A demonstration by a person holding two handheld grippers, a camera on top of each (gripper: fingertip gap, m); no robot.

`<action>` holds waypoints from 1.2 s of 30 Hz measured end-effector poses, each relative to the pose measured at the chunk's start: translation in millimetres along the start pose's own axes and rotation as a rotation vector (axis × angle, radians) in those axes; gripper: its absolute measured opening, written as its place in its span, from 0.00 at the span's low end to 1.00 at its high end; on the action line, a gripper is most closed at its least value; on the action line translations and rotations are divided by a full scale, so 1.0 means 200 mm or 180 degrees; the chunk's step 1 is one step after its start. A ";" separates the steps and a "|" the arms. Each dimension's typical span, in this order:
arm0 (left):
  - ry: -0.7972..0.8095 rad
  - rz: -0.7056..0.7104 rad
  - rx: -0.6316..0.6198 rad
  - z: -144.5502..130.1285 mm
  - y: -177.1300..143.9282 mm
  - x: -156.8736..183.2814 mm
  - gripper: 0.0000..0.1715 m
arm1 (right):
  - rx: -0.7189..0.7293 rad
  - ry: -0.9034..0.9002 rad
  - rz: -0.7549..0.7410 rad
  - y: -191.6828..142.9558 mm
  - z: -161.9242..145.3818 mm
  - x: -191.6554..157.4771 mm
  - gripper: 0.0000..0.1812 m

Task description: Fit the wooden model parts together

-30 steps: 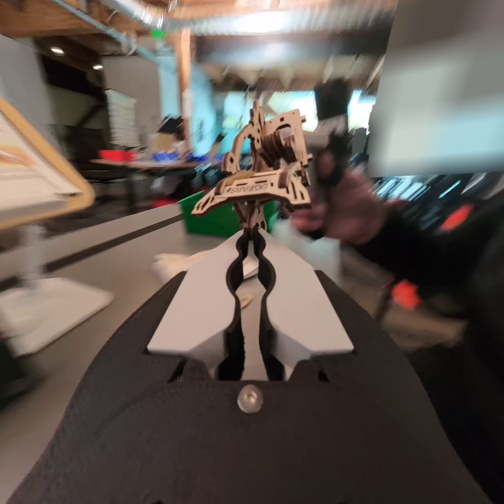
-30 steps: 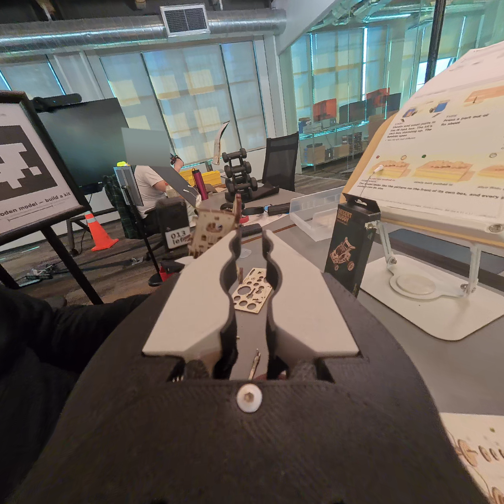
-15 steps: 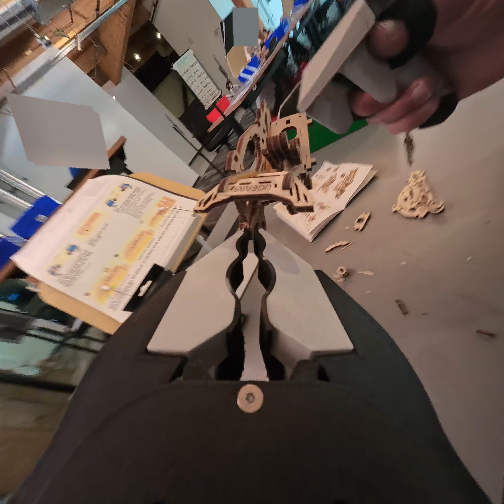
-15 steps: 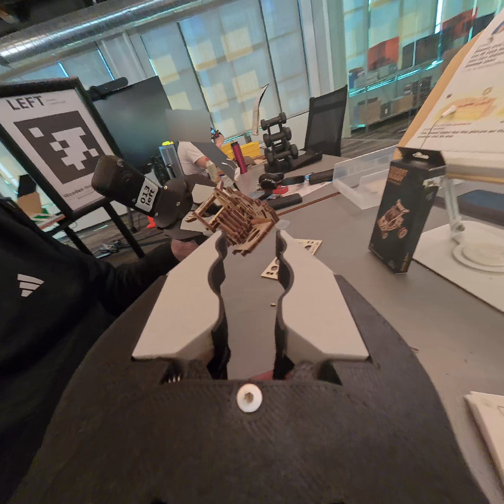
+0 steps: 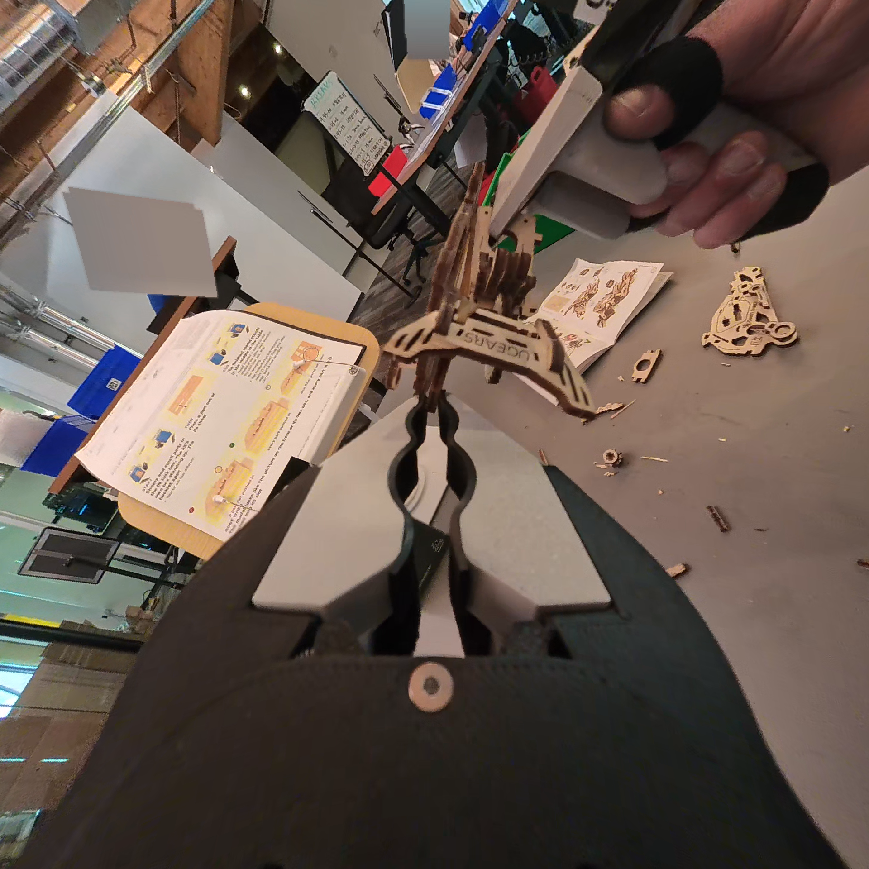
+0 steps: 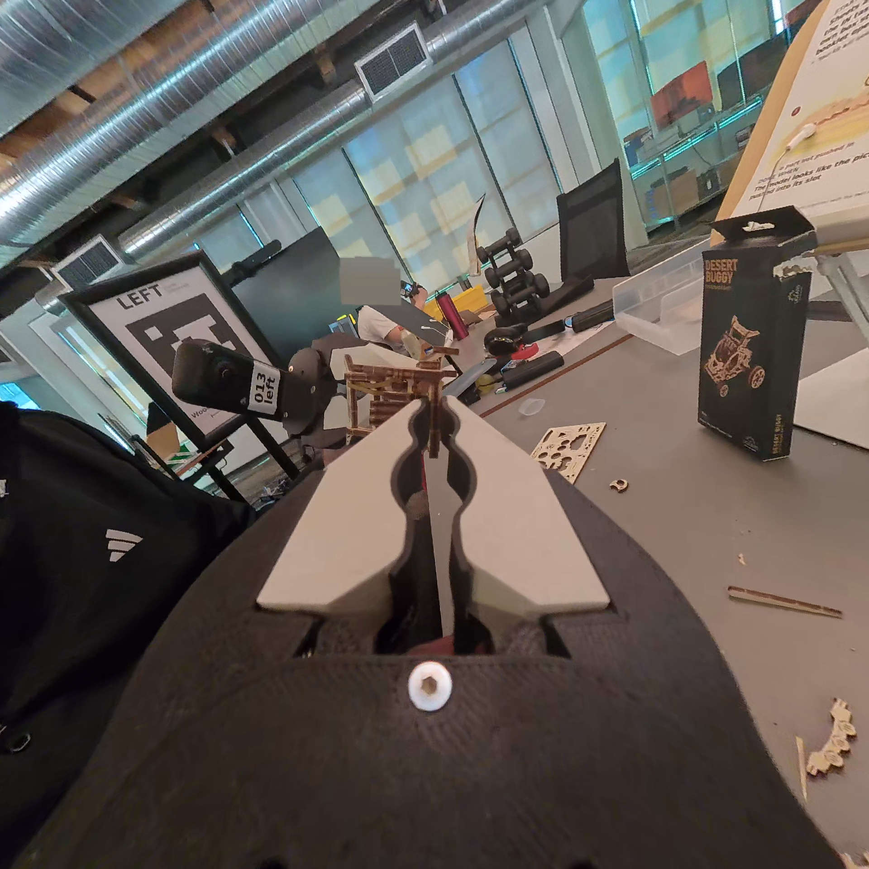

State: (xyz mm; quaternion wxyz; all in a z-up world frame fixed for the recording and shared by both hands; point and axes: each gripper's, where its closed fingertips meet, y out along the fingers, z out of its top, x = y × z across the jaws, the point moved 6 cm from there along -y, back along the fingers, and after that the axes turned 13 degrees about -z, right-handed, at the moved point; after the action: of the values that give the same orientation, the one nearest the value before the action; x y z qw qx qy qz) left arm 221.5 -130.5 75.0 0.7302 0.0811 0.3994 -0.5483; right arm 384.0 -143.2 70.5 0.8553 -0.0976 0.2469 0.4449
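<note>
Two grippers on one half-built wooden model point(image 5: 475, 324), held in the air above the grey tabletop point(image 5: 733, 470). Nearest in the left wrist view, the left gripper point(image 5: 431, 405), black body with pale grey fingers, jaws clamped together on a thin tab at the model's underside. Just above those tips, a flat curved plywood plate of the model, tilted down to the right, with a stack of darker laser-cut ribs rising from it. At the top of the ribs, the right gripper point(image 5: 499, 231), gripped by a hand point(image 5: 733, 122) in a black fingerless glove, tips pinching the model's upper edge.

From the right wrist view, the right gripper point(image 6: 431, 414) with jaws closed on a narrow wooden strip of the same model point(image 6: 395, 390); beyond it, the black left gripper body with its white sticker.

Scattered on the tabletop: small wooden offcuts point(image 5: 611, 457), a loose flat wooden side panel point(image 5: 747, 319), an open instruction booklet point(image 5: 597, 305) and a punched-out plywood sheet point(image 6: 569, 446). Farther right, an upright black model box point(image 6: 747, 357) beside a slanted wooden board carrying a printed instruction sheet point(image 5: 221, 414). Farthest back, other desks, a dumbbell rack point(image 6: 512, 287) and tall windows.
</note>
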 end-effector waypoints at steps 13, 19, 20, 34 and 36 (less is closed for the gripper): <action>-0.0088 -0.0055 -0.0050 -0.04 0.04 0.00 0.65 | 0.0132 0.0413 -0.0147 0.00 0.01 0.07 0.00; 0.0312 -0.0056 -0.0032 0.05 0.13 0.00 0.51 | 0.0109 0.0692 0.0041 0.04 0.01 0.03 0.00; 0.0351 -0.0050 -0.0013 0.05 0.13 -0.01 0.48 | 0.0099 0.0715 0.0060 0.05 0.00 0.03 0.00; 0.0322 0.0017 0.0285 0.10 0.14 -0.03 0.32 | 0.0210 0.1108 0.0181 0.07 0.00 0.05 0.00; 0.0293 0.0006 0.0297 0.11 0.14 -0.03 0.32 | 0.0227 0.1118 0.0178 0.08 0.00 0.05 0.00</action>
State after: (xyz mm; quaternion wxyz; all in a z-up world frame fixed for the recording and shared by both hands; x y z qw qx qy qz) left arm 255.4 -126.7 84.7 0.7070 0.1406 0.4065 -0.5613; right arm 377.0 -126.8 66.8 0.7893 -0.1365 0.4107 0.4356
